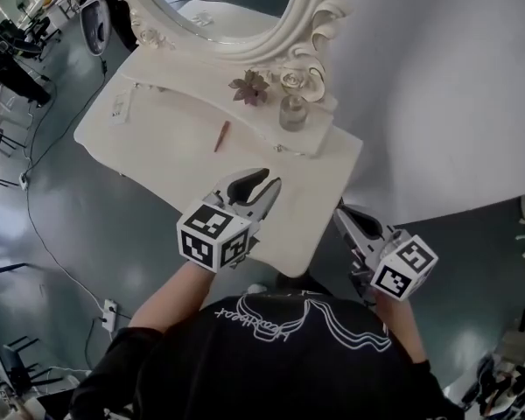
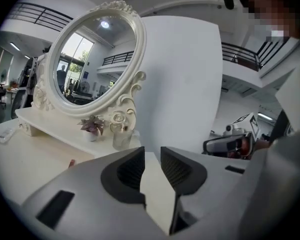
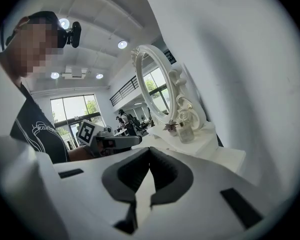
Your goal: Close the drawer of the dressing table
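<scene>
Hovering at table (image 1: 157, 138) front edge: left gripper (image 2: 152, 158) jaws slightly apart, right gripper (image 3: 149, 155) jaws together, both empty; red pen (image 1: 221, 136) plain only in head view.

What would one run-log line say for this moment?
left gripper: open, empty, above dressing table | right gripper: shut, empty, beside table | drawer: not in view

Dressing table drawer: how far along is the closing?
Done, apparently: no drawer juts past the front edge of the dressing table in the head view. In hand: nothing; the left gripper hangs open above it, the right gripper sits shut and empty beside it. Left: likely nothing, though the drawer front is hidden.
</scene>
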Available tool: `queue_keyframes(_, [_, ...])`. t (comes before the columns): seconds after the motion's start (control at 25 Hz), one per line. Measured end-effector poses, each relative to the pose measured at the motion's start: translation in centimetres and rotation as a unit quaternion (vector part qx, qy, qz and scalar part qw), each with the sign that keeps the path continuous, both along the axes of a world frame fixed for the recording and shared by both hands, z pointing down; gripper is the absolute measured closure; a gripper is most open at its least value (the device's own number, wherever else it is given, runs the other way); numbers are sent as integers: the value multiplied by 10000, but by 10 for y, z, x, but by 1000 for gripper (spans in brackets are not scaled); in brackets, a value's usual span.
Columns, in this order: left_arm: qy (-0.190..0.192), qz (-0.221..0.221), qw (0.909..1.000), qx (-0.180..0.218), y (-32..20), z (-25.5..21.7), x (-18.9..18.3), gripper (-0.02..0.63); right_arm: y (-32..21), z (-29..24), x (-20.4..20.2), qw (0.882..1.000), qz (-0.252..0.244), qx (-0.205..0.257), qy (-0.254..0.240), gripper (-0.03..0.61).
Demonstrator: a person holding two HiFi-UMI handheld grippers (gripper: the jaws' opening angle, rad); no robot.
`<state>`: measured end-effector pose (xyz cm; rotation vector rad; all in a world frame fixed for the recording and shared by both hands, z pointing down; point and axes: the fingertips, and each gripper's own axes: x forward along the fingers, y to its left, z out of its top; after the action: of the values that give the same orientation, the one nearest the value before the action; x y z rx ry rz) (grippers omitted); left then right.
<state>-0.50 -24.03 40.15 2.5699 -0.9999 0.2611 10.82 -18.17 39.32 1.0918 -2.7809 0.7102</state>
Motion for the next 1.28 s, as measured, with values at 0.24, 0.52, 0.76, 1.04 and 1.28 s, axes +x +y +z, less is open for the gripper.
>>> queue_keyframes(0.24, [256, 400, 9988, 124, 51, -33, -15, 590, 20, -29, -31, 9991, -175, 381, -101, 574])
queue_keyframes(0.52, [634, 665, 9955, 233, 88, -55, -32, 609, 41, -49, -54, 9978, -158, 605, -215, 575])
queue_keyframes(0.76, [937, 722, 9928, 177, 101, -65, -43, 609, 60, -57, -75, 9963, -357, 778, -80, 575])
queue_keyframes(1.04, [828, 753, 9930, 380, 114, -74, -56, 609, 73, -63, -88, 9961, -253, 837, -105, 575])
queue_keyframes(1.28, [768, 650, 9943, 362, 118, -70, -68, 609, 81, -52, -94, 9972, -242, 691, -149, 575])
